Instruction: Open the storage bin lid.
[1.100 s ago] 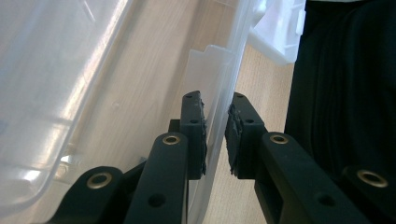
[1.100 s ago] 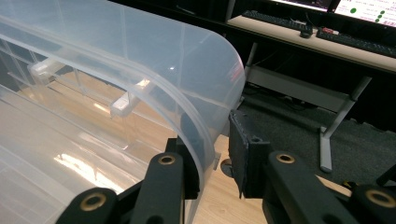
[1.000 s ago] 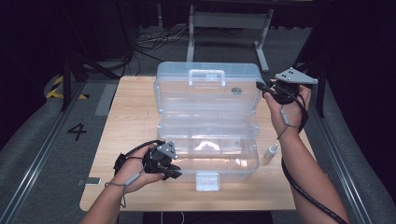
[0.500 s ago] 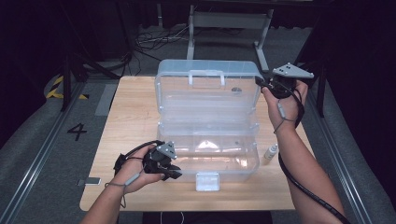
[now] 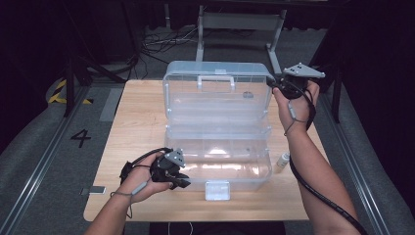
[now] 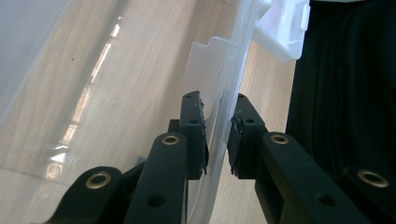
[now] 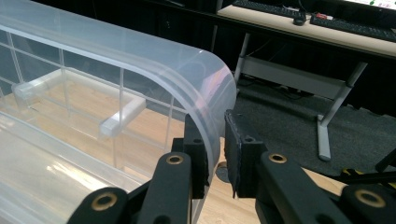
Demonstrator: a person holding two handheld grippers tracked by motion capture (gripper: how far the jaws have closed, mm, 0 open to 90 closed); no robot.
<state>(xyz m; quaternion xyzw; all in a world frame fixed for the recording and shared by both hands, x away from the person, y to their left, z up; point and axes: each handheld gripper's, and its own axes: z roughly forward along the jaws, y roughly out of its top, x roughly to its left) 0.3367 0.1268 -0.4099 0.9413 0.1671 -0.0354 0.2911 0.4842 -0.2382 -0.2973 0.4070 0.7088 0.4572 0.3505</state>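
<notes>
A clear plastic box (image 5: 218, 147) stands open in the middle of the wooden tabletop (image 5: 132, 127), its lid (image 5: 218, 90) raised upright at the far side. The front wall of the box is pinched near its left corner by the left claw (image 5: 177, 177), whose pads are closed on the thin wall (image 6: 219, 140). The right corner of the lid's rim (image 7: 210, 116) is gripped by the right claw (image 5: 276, 84) in the same narrow way. The box is judged light and empty, with thin, smooth walls that may flex and slip under a pinch. The stiffer rims and corners are judged the best holds. A small white bottle (image 5: 282, 161) lies just beside the box.
</notes>
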